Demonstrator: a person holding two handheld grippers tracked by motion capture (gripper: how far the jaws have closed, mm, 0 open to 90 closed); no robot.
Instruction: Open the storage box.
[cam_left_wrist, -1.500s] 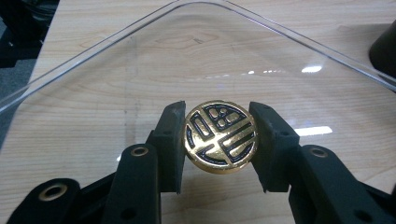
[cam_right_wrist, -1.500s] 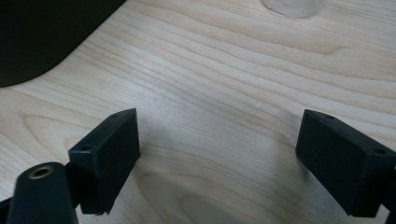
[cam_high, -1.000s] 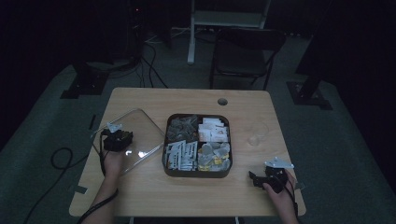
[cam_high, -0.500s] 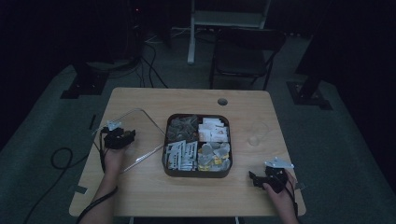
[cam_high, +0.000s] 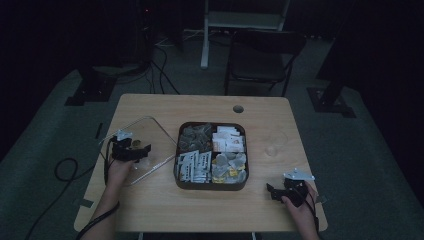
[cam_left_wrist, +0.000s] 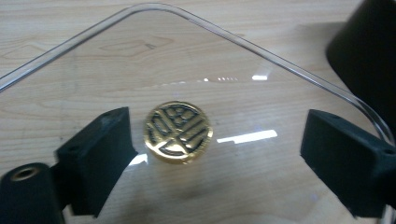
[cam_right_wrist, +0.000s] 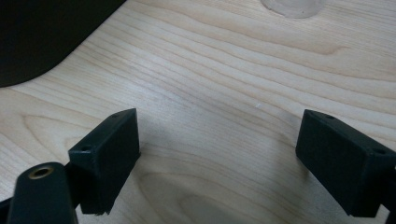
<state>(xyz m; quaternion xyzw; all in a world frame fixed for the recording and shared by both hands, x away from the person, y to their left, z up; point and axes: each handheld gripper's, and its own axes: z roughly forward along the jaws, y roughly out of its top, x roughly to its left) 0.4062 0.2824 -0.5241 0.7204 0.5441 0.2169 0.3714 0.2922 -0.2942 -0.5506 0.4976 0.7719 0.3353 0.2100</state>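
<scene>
A wooden table (cam_high: 210, 107) holds a dark four-compartment tray (cam_high: 211, 155) of packets at centre. At nine o'clock, the left gripper (cam_high: 131, 151) hovers over a clear lid (cam_left_wrist: 196, 70) with a gold emblem (cam_left_wrist: 178, 131), fingers wide apart, empty. At five o'clock, the right gripper (cam_high: 276, 192), fingers spread, holds nothing.

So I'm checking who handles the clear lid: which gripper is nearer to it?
Left. The left gripper is over the lid, jaws open either side of its gold knob. The right gripper sits across the tray, near the table's front right corner.
</scene>
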